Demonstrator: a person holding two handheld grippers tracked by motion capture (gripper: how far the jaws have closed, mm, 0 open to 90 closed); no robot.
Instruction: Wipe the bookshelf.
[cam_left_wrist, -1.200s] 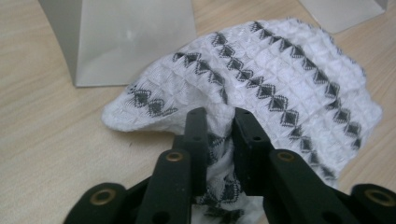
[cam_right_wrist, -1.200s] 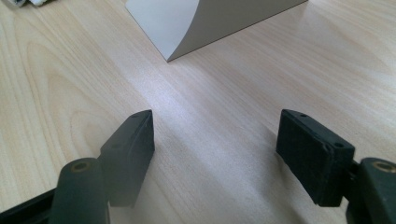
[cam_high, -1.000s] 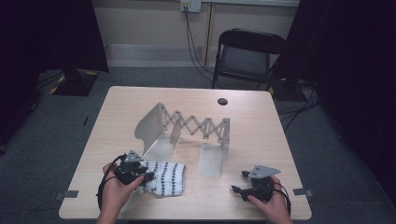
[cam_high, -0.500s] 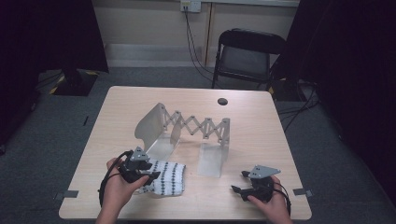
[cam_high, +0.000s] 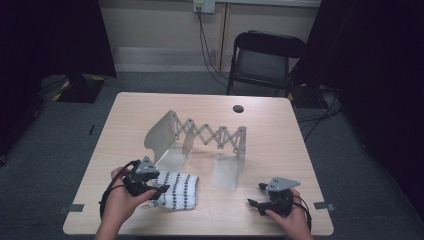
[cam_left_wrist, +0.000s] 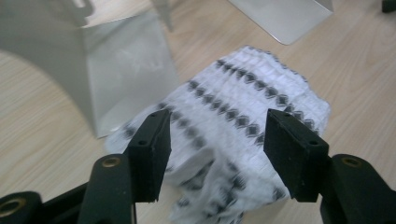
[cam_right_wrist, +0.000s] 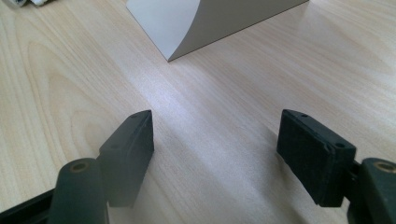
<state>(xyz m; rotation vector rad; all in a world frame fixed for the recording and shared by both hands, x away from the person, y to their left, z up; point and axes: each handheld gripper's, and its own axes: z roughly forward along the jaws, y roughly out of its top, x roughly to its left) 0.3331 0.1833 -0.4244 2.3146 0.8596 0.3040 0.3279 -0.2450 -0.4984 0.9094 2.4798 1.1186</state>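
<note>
A folded white cloth with black dotted stripes (cam_high: 179, 188) (cam_left_wrist: 243, 126) lies on the table near its front left. My left gripper (cam_high: 159, 190) (cam_left_wrist: 217, 144) hangs over the cloth's left end, open, one jaw on each side of a raised fold. A grey metal accordion rack (cam_high: 210, 135) with a plate at each end stands at the table's middle. Its left plate (cam_left_wrist: 116, 70) sits just behind the cloth. My right gripper (cam_high: 254, 204) (cam_right_wrist: 215, 154) rests low at the front right, open over bare wood, with the rack's right plate (cam_right_wrist: 205, 21) ahead of it.
The light wooden table (cam_high: 280, 135) has a small round black cap (cam_high: 238, 108) near its far edge. A black folding chair (cam_high: 265, 57) stands behind the table. Tape marks (cam_high: 320, 205) flank the table's front corners on the carpet.
My left gripper has shifted a little to the right, farther over the cloth. The right gripper has stayed where it was.
</note>
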